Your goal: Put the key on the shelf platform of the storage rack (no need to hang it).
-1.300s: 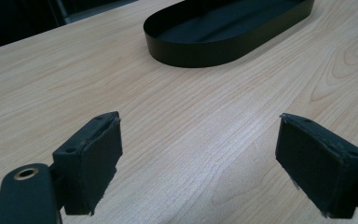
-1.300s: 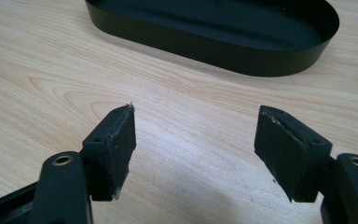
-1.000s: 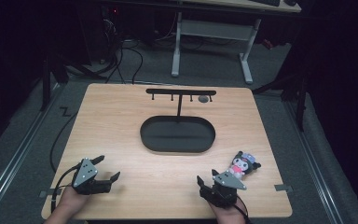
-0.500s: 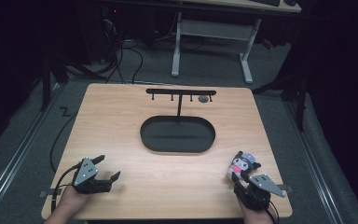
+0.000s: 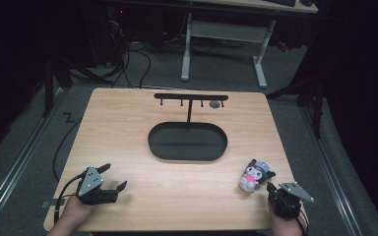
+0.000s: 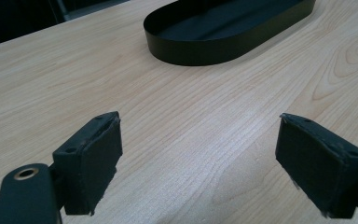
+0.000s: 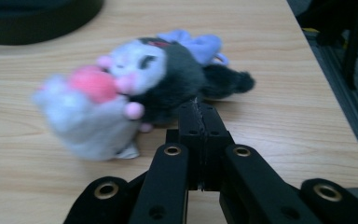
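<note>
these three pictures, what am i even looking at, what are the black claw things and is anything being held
A person sits at a wooden table and holds a hand-operated two-jaw gripper in each hand. The wide picture comes from a fixed camera above the table. The other two come from small cameras that ride on the grippers and look along their black jaws.

The left gripper has its jaws wide apart over bare wood, with nothing between them. The right gripper has just closed its jaws; they are pressed together right beside a small plush toy, holding nothing.

Also on the table: a black oval tray and, behind it, a black T-shaped stand with hooks.
</note>
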